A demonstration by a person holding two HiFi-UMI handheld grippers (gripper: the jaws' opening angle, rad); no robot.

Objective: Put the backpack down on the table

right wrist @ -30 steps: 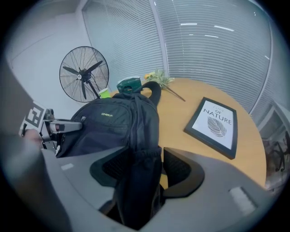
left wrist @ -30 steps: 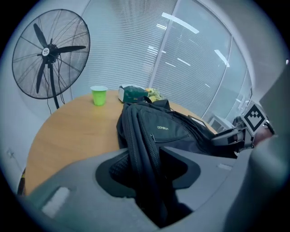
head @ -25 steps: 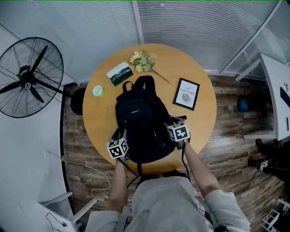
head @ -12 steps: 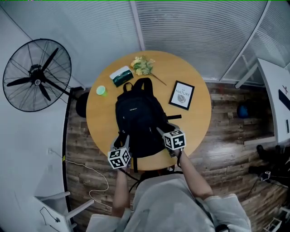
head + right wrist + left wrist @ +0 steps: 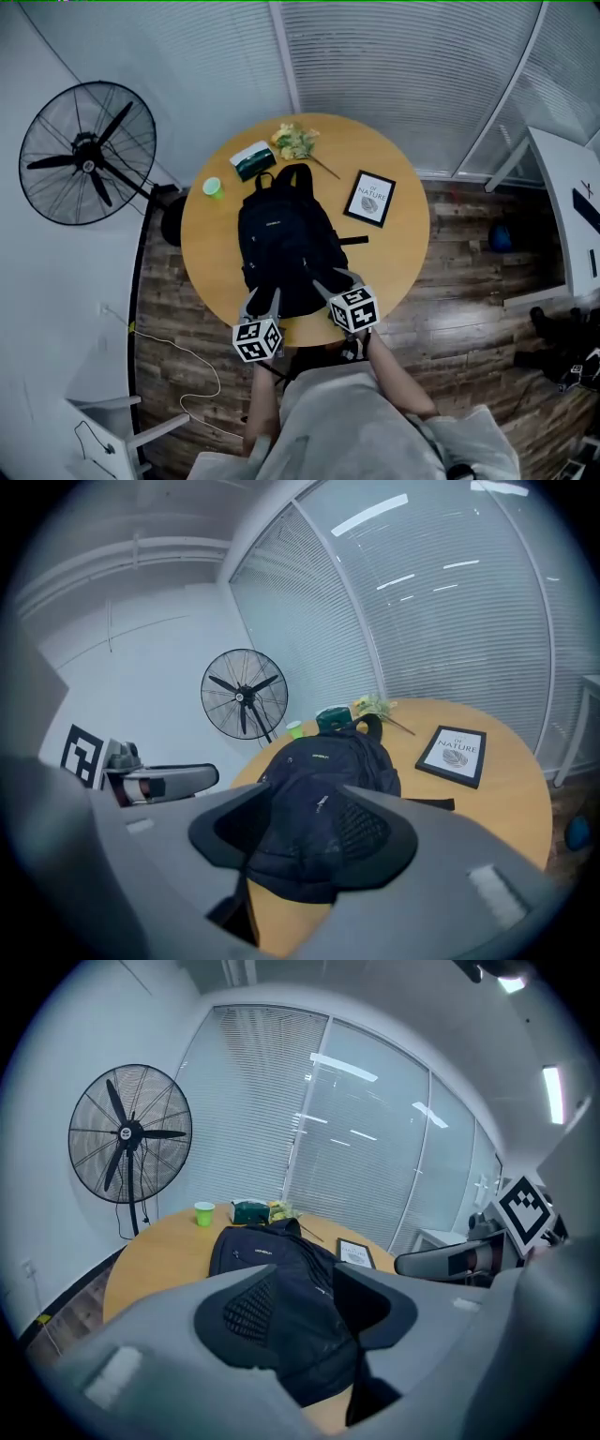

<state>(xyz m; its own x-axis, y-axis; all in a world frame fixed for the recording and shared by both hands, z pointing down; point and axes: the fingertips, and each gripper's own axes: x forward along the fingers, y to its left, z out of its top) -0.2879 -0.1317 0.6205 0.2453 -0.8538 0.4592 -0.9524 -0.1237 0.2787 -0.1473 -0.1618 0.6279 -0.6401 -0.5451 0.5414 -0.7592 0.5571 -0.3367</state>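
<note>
Hovering beside the black backpack (image 5: 281, 244), we risk snagging its loose strap (image 5: 354, 241).
Left gripper (image 5: 264, 300) gapes empty; right gripper (image 5: 328, 281) is closing its jaws, nothing between them.

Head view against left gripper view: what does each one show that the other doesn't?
Head view only: the person's torso and a blue object on the floor. Left gripper view only: ceiling lights, and the inner faces of the left claw, jaws apart, nothing held. Both: the black backpack lying on the round table, the fan, green cup and framed picture.
</note>
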